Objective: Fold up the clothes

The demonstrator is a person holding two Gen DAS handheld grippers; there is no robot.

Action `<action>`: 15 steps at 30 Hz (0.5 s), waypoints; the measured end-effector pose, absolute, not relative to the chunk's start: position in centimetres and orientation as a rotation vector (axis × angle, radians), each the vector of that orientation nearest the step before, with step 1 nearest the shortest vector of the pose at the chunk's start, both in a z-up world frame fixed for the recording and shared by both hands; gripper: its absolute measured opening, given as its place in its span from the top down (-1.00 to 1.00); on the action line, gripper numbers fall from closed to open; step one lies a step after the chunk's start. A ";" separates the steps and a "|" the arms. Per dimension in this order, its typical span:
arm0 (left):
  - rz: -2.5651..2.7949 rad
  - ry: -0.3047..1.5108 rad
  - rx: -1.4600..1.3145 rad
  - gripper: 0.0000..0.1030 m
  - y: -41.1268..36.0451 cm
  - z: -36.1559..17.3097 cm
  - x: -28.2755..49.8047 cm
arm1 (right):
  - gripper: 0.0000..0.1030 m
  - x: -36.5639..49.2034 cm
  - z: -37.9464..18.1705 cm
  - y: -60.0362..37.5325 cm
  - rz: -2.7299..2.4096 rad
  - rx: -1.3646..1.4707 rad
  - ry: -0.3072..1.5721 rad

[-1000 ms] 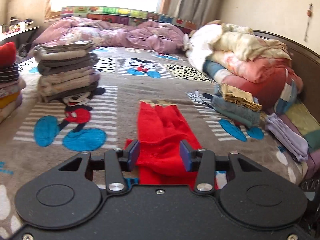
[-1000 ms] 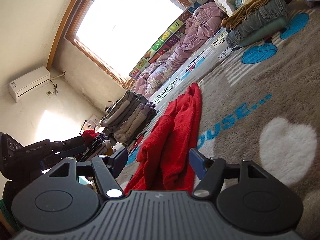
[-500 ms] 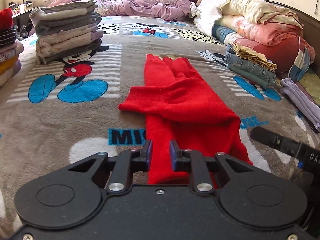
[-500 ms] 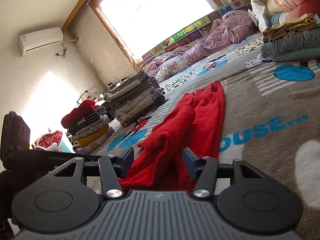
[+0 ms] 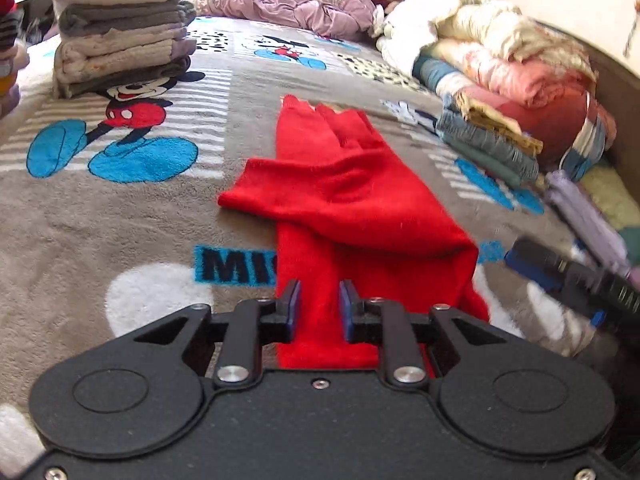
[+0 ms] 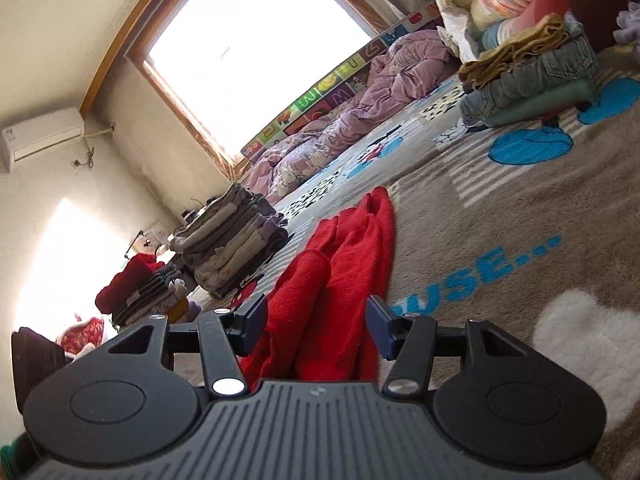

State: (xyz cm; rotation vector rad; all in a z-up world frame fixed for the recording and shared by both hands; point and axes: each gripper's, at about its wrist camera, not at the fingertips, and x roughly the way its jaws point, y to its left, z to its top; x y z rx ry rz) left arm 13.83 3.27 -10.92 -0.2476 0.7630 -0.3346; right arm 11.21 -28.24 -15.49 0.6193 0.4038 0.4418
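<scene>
A red knit garment (image 5: 340,200) lies lengthwise on the grey Mickey Mouse blanket (image 5: 120,220), folded narrow, with one sleeve laid across it. My left gripper (image 5: 319,312) is at its near hem, jaws narrowed around the cloth with a gap still between the pads. My right gripper (image 6: 316,322) is open, low over the blanket, with the near end of the red garment (image 6: 344,272) between its fingers. The right gripper's fingers (image 5: 568,276) also show in the left wrist view at the right edge.
A stack of folded grey and beige clothes (image 5: 120,40) stands at the back left. Folded jeans and a mustard piece (image 5: 492,140) lie at the right, with piled quilts (image 5: 520,60) behind. A purple duvet (image 5: 288,4) lies under the window. Lilac cloth (image 5: 588,216) lies at the far right.
The left jaws closed from wide to narrow on the near hem, then widened slightly. The left gripper has risen and tilted down. The right gripper stayed open and has rolled sideways.
</scene>
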 end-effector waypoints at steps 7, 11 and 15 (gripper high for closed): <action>-0.341 0.812 -0.702 0.16 4.9 -12.6 18.1 | -0.11 10.4 -14.2 -22.3 0.499 0.297 0.413; -0.250 0.818 -0.795 0.19 5.1 -13.9 20.1 | -0.11 9.9 -14.1 -20.6 0.519 0.193 0.406; -0.172 0.800 -0.847 0.20 5.9 -14.5 21.1 | -0.11 9.9 -14.2 -20.2 0.522 0.166 0.413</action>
